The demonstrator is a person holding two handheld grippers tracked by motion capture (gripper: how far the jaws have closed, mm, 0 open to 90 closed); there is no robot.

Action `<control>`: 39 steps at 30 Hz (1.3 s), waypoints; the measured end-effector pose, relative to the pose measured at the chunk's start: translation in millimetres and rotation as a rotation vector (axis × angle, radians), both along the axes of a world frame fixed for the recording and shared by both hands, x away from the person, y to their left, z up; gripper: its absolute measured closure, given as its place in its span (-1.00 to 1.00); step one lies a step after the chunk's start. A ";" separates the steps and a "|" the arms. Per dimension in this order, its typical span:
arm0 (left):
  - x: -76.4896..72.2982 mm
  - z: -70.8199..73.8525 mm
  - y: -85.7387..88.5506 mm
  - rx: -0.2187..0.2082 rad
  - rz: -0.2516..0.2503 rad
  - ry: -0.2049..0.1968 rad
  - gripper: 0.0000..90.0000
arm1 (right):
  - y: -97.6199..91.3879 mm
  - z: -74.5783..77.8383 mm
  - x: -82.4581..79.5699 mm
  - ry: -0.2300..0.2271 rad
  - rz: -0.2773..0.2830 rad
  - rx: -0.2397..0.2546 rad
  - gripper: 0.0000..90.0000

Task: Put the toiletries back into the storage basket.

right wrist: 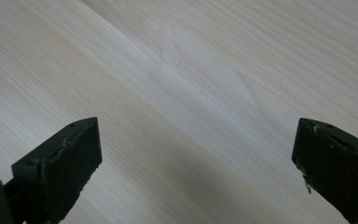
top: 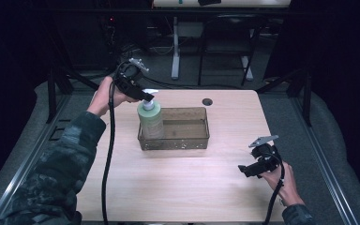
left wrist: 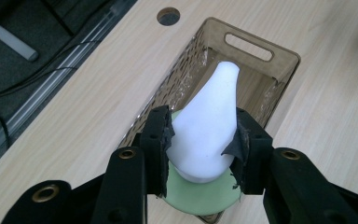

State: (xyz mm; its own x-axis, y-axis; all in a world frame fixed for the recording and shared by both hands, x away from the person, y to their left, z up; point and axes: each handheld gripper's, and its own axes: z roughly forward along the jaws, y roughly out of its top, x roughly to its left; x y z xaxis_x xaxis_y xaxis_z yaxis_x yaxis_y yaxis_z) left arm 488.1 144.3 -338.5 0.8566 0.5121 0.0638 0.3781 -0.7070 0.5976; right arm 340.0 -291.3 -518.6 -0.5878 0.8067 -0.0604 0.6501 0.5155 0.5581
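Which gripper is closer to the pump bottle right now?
Left. The left gripper is shut on the white pump head of the pump bottle, which stands in the clear bin. The right gripper hangs open over bare table, well apart from it.

No readable text, labels, brands or numbers anywhere.

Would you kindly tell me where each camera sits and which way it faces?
High view: above the person's side, facing forward-down on the pale wooden table; forearms, both grippers.
Left gripper view: rides the left gripper, facing down at the green bottle's white pump head over the clear brown plastic basket.
Right gripper view: rides the right gripper, facing bare tabletop.
High and left views share bottle and basket.
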 end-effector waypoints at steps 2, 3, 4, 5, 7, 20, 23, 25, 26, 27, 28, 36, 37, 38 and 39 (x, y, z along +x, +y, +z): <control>-0.8 0.2 1.2 0.000 0.001 0.002 0.38 | 0.0 -0.1 0.1 0.001 0.000 0.000 -0.98; -1.0 0.4 1.9 0.001 0.000 0.004 0.38 | 0.1 -0.2 0.1 0.001 0.000 0.000 -0.98; -1.3 0.9 2.5 0.007 -0.002 0.005 0.38 | 0.4 -0.2 -0.1 0.003 0.001 0.003 -0.98; -1.6 0.9 2.6 0.007 -0.003 0.006 0.38 | 0.5 -0.3 -0.1 0.003 0.000 0.001 -0.98; -2.5 1.1 2.7 0.010 -0.005 0.007 0.38 | 0.3 -0.1 0.0 0.000 0.000 -0.002 -0.98; -5.2 0.2 -3.8 0.003 0.006 0.025 -0.01 | -0.4 2.1 -1.0 -0.003 -0.005 0.006 -0.98; -7.4 1.9 -1.4 -0.023 0.020 0.019 -0.38 | -0.4 2.7 -1.2 -0.005 -0.007 0.008 -0.98; -8.9 3.1 0.4 -0.029 0.034 0.014 -0.54 | -0.2 2.8 -1.3 -0.005 -0.007 0.007 -0.98; -9.8 3.8 1.6 -0.034 0.037 0.013 -0.62 | -0.1 2.9 -1.4 -0.005 -0.007 0.007 -0.98; -11.0 4.1 2.6 -0.049 0.047 0.012 -0.65 | 0.0 3.0 -1.4 -0.005 -0.006 0.007 -0.98; -11.6 4.8 4.3 -0.052 0.050 0.014 -0.67 | 0.1 3.0 -1.5 -0.005 -0.007 0.007 -0.98; -22.9 -1.8 14.0 -0.083 0.102 0.000 -0.80 | 0.0 3.5 -1.5 -0.007 -0.005 0.007 -0.98; -24.4 -3.3 14.9 -0.088 0.104 0.000 -0.80 | 0.1 3.6 -1.6 -0.008 -0.005 0.008 -0.98; -26.2 -4.9 16.5 -0.093 0.103 0.006 -0.82 | 0.1 3.6 -1.6 -0.007 -0.005 0.007 -0.98; -28.0 -6.8 17.9 -0.089 0.108 0.006 -0.82 | 0.1 3.6 -1.5 -0.008 -0.004 0.004 -0.98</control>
State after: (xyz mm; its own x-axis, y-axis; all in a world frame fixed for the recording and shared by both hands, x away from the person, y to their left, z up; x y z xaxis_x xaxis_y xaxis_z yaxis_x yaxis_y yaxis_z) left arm 460.1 162.2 -345.3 0.7966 0.6044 0.0085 0.4529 -0.6062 0.6538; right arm 338.5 -291.2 -515.0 -0.5837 0.8096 -0.0620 0.6477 0.5103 0.5658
